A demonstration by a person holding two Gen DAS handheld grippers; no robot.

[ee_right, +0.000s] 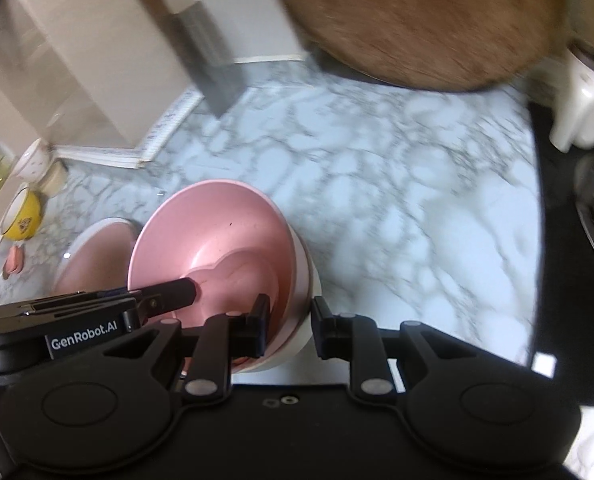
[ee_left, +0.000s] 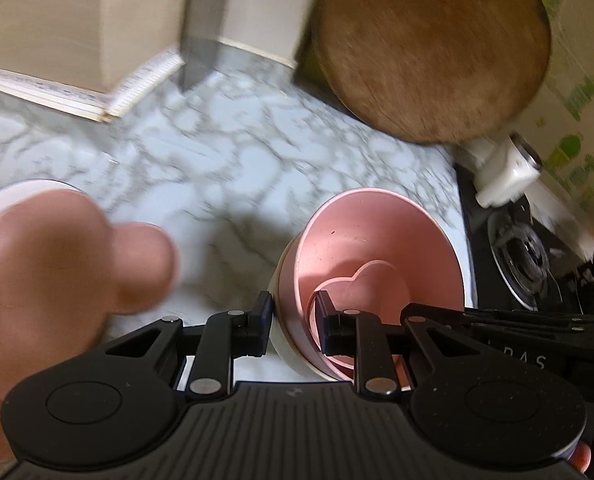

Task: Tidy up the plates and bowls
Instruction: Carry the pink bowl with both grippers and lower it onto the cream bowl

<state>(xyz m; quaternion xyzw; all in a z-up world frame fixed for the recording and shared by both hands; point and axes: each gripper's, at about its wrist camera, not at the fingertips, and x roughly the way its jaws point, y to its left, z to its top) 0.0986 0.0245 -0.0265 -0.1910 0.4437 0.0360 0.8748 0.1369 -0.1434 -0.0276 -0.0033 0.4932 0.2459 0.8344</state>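
Now stack of pink bowls gripped at opposite rims: left gripper and right gripper each pinched narrow on wall, so load is shared. Marble counter lies beyond fingers.

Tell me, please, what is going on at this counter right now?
A person is holding a nested stack of pink bowls with two handheld tools. The left claw pinches one side of the stack's rim and the right claw pinches the opposite side, above the marble-patterned counter. The innermost dish is a small heart-shaped bowl. Another pink dish sits beside the stack, and a yellow bowl stands further off.
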